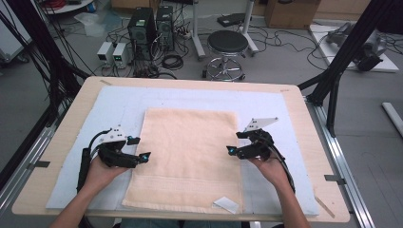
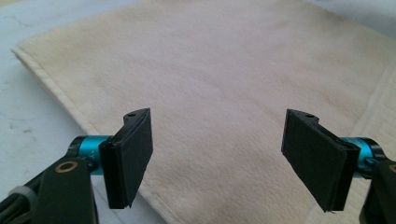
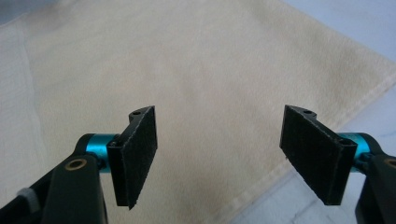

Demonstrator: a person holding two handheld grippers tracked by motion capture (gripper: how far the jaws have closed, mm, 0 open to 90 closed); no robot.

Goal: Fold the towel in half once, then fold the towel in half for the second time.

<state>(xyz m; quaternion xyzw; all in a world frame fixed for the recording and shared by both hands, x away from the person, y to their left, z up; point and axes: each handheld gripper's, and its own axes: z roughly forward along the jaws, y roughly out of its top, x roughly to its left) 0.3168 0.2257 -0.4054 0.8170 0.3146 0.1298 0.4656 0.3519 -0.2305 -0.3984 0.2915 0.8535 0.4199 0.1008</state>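
A peach-coloured towel (image 1: 187, 156) lies flat on a pale blue mat (image 1: 114, 107) in the middle of the table. My left gripper (image 1: 141, 148) hovers at the towel's left edge, jaws wide apart and empty. In the left gripper view the towel (image 2: 224, 79) spreads under the left gripper (image 2: 219, 158), its hem running beneath the left jaw. At the towel's right edge my right gripper (image 1: 231, 142) is open too. The towel (image 3: 187, 74) fills the ground below the right gripper (image 3: 219, 158) in the right gripper view, with its hem near the right jaw.
A small white tag (image 1: 226, 204) sits at the towel's near right corner. The wooden table (image 1: 304, 123) has a metal rail (image 1: 340, 156) along its right side. Behind the table stand a black stool (image 1: 227, 47), computer towers (image 1: 141, 26) and cables.
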